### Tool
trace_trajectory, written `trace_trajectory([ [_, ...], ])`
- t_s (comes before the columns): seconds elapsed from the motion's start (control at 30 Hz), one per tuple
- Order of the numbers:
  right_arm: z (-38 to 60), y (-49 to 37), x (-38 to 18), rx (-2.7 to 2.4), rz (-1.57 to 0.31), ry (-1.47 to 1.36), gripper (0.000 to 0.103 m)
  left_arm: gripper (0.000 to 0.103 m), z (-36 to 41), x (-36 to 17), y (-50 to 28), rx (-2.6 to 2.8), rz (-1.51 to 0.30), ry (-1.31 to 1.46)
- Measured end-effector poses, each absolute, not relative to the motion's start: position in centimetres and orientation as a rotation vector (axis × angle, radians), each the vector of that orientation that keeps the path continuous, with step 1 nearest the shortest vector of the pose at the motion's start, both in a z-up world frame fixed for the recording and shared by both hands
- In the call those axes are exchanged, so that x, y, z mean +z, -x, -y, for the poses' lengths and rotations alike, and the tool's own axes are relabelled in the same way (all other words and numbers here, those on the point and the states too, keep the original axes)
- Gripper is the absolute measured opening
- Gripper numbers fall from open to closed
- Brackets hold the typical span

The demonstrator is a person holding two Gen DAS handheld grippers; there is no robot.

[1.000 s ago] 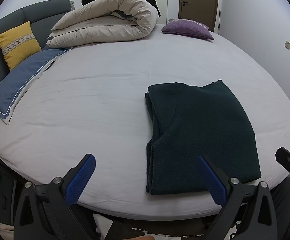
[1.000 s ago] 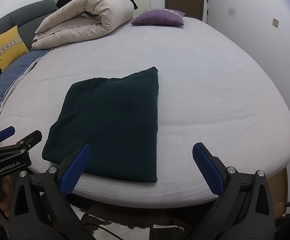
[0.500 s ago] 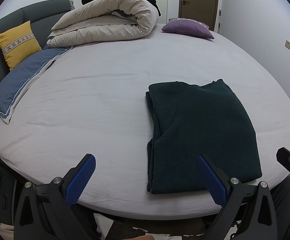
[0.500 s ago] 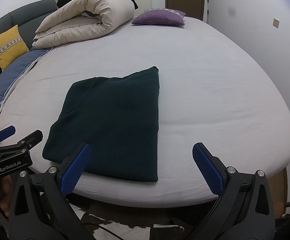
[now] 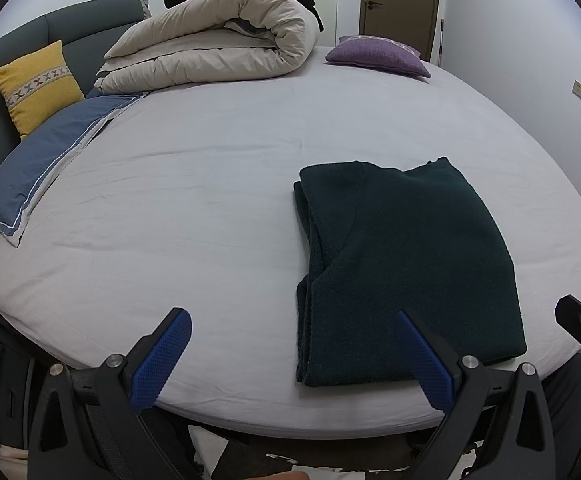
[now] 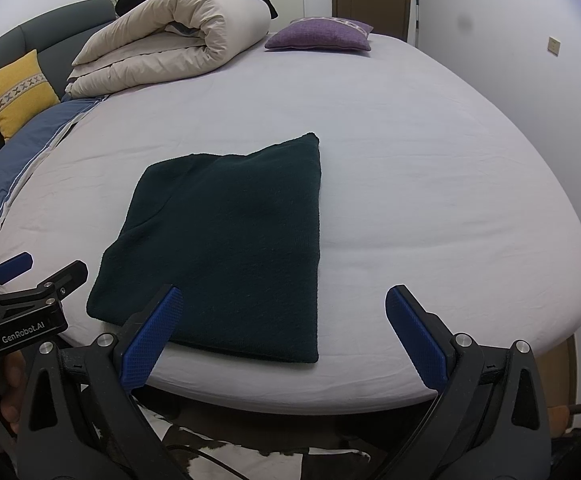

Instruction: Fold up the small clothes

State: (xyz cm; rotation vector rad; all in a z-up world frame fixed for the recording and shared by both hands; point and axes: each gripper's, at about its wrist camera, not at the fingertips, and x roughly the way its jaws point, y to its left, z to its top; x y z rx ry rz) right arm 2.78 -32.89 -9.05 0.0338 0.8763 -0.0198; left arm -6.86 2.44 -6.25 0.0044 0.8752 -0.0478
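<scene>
A dark green knitted garment (image 5: 406, 268) lies folded into a flat rectangle on the grey bed sheet, near the front edge; it also shows in the right wrist view (image 6: 226, 240). My left gripper (image 5: 290, 354) is open and empty, held at the bed's front edge with its right finger over the garment's near edge. My right gripper (image 6: 280, 330) is open and empty, at the front edge by the garment's near right corner. The left gripper also shows in the right wrist view (image 6: 30, 280).
A rolled beige duvet (image 5: 218, 40) lies at the back of the bed (image 5: 170, 200). A purple cushion (image 5: 378, 54) is at the back right. A yellow cushion (image 5: 36, 84) and a blue pillow (image 5: 46, 160) are at the left. White walls stand on the right.
Both grippers stay open and almost still. The view has shifted only very slightly; the garment has not moved.
</scene>
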Motion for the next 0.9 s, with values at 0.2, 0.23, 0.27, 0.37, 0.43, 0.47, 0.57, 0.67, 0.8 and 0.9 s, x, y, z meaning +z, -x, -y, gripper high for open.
trace_trajectory([
  [0.2, 32.69, -2.72, -9.10, -0.017, -0.880, -0.032, 0.103, 0.103, -2.66, -6.33, 6.89, -0.047, -0.876, -0.006],
  [0.23, 32.73, -2.74, -9.13, -0.016, -0.880, -0.032, 0.103, 0.103, -2.63, -6.34, 6.88, -0.046, -0.876, -0.006],
  [0.27, 32.63, -2.72, -9.14, -0.017, -0.881, -0.032, 0.103, 0.103, -2.80, -6.39, 6.95, -0.046, -0.877, -0.006],
  [0.37, 32.70, -2.72, -9.18, -0.015, -0.882, -0.032, 0.103, 0.103, -2.84, -6.42, 6.99, -0.047, -0.878, -0.006],
  [0.43, 32.57, -2.67, -9.19, -0.016, -0.882, -0.031, 0.103, 0.103, -2.82, -6.49, 7.02, -0.047, -0.879, -0.006],
  [0.47, 32.70, -2.72, -9.18, -0.016, -0.882, -0.032, 0.103, 0.103, -3.01, -6.52, 7.11, -0.047, -0.879, -0.006],
  [0.57, 32.60, -2.64, -9.21, -0.016, -0.883, -0.034, 0.103, 0.103, -2.84, -6.49, 7.02, -0.047, -0.879, -0.007],
  [0.67, 32.67, -2.68, -9.27, -0.016, -0.883, -0.033, 0.103, 0.103, -2.84, -6.49, 6.99, -0.046, -0.880, -0.007],
  [0.8, 32.81, -2.72, -9.34, -0.014, -0.884, -0.033, 0.103, 0.103, -2.86, -6.47, 6.92, -0.048, -0.879, -0.008],
  [0.9, 32.79, -2.70, -9.33, -0.015, -0.884, -0.034, 0.103, 0.103, -2.89, -6.47, 6.91, -0.049, -0.880, -0.009],
])
